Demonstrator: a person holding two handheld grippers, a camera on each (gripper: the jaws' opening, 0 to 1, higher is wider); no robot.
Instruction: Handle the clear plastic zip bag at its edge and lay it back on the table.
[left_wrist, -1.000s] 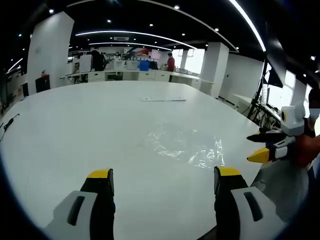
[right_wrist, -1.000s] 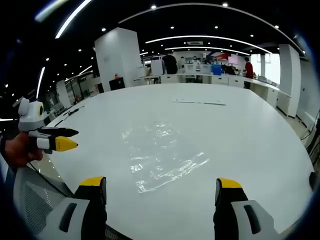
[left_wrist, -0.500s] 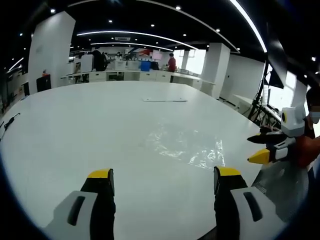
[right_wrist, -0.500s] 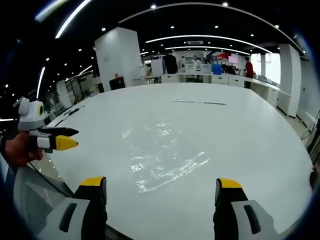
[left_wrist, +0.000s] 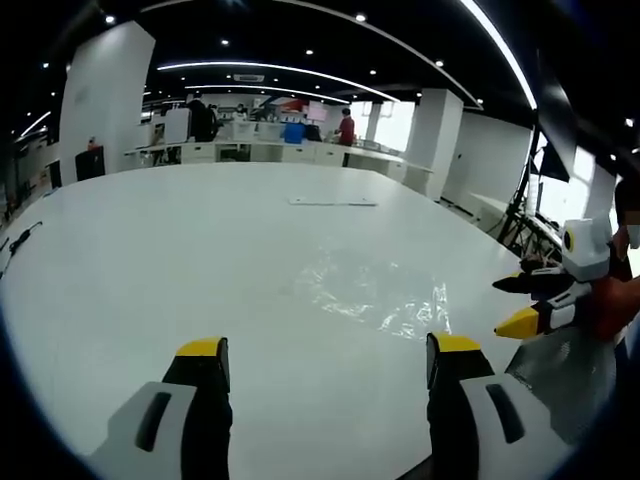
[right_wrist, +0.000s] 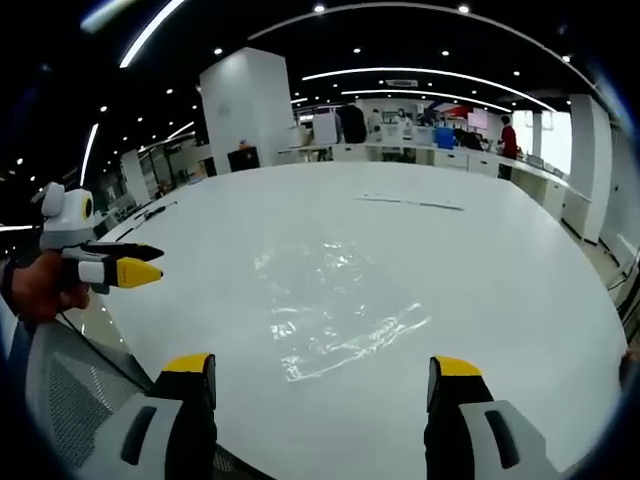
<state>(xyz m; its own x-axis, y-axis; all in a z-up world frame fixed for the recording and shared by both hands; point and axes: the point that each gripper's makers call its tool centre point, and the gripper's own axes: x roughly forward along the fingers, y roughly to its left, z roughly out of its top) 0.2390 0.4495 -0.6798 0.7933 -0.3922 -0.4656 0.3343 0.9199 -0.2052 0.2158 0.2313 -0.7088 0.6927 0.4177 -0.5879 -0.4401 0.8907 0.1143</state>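
Right gripper view: zip bag (right_wrist: 335, 305) lying flat mid-frame on table (right_wrist: 520, 270), both grippers hovering with jaws spread; pinch near edge, low.

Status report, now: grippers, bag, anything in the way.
Left gripper open, empty. Right gripper open, empty. Bag flat on the table, untouched. Thin strip lies beyond it, not in the way.

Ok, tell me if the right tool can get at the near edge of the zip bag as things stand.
Probably yes. The right tool is open, and the zip bag lies flat on the table just ahead of it, with nothing between. The left tool sits off to the side.
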